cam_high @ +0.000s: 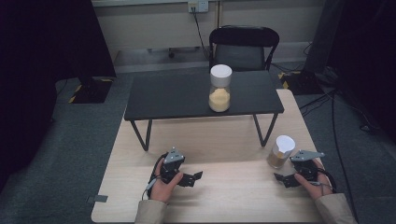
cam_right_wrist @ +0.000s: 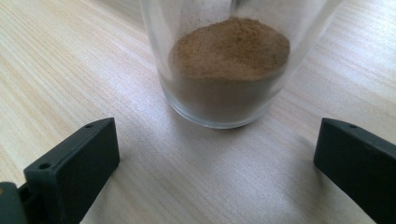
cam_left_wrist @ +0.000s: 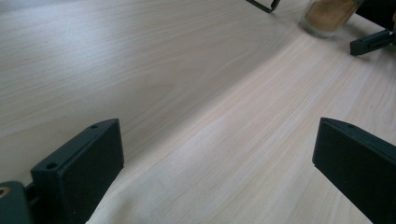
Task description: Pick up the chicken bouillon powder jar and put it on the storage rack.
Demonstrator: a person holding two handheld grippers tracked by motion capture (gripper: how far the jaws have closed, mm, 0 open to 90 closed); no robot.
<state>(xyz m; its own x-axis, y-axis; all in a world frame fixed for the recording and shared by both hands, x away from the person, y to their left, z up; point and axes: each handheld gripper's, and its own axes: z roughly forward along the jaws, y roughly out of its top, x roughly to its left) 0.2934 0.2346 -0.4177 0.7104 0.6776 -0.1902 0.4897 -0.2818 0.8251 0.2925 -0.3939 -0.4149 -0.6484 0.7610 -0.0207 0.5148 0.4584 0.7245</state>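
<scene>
While both claws gape empty, right claw (cam_right_wrist: 217, 163) faces brown-powder jar (cam_right_wrist: 229, 65).

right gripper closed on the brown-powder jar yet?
No, the right gripper is open, both jaws standing apart on the table short of the brown-powder jar.

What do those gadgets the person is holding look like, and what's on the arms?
Each hand grips a black handheld tool: the left gripper and right gripper both end in two flat, blocky black jaws with small screw holes. A grey three-cornered plate tops each one, and a dark cable trails back. The sleeves are beige.
</scene>
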